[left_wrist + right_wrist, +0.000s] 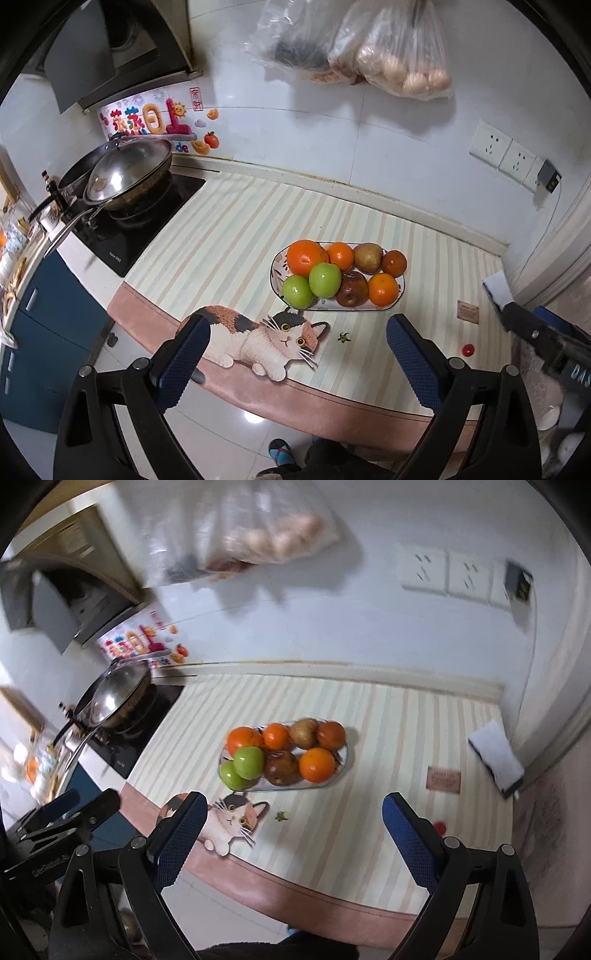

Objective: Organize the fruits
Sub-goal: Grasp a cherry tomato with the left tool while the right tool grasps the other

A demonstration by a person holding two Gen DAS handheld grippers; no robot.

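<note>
Wok [125, 177] far left on stove. My left gripper [295, 354] hovers over the counter edge, jaws wide, holding nothing. Fruit plate [276, 266] mid-mat, beyond both grippers, apples nearest. My right gripper [291, 830] hovers level beside it, wide too, nothing held.
</note>
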